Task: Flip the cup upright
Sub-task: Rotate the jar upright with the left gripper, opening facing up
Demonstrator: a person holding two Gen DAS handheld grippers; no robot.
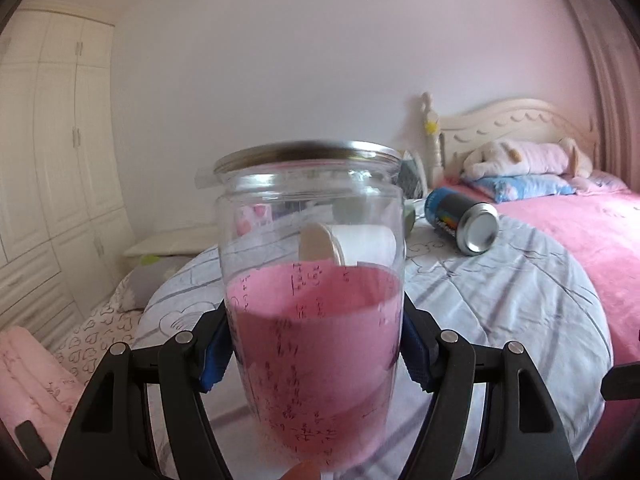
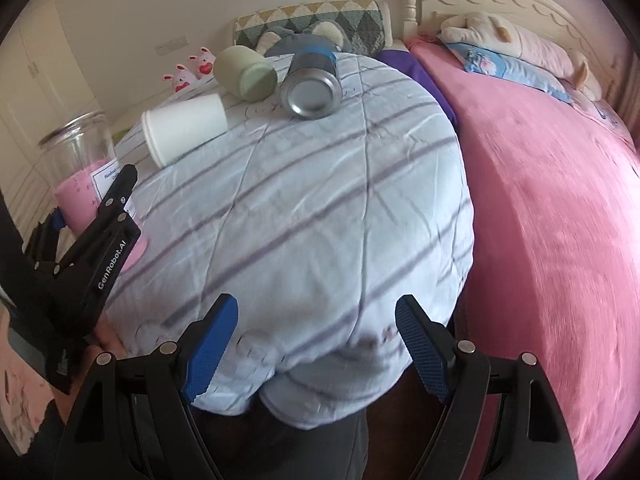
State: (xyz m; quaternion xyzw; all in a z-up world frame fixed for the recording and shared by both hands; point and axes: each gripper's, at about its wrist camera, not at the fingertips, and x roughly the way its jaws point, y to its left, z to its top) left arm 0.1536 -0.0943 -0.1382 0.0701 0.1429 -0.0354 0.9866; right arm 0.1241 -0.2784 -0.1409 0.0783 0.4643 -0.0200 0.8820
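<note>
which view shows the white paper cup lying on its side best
The right wrist view: the white paper cup lies unobstructed on the striped cloth. In the left wrist view it shows only blurred through the clear glass jar.

A striped quilt (image 2: 304, 208) is covering the bed, with a white cup (image 2: 184, 128), a green cup (image 2: 246, 74) and a can (image 2: 312, 84) lying tipped at its far side.

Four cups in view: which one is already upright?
The clear glass cup with the pink sleeve, clamped in the left gripper. The white, green and blue-banded metal ones lie on their sides.
</note>
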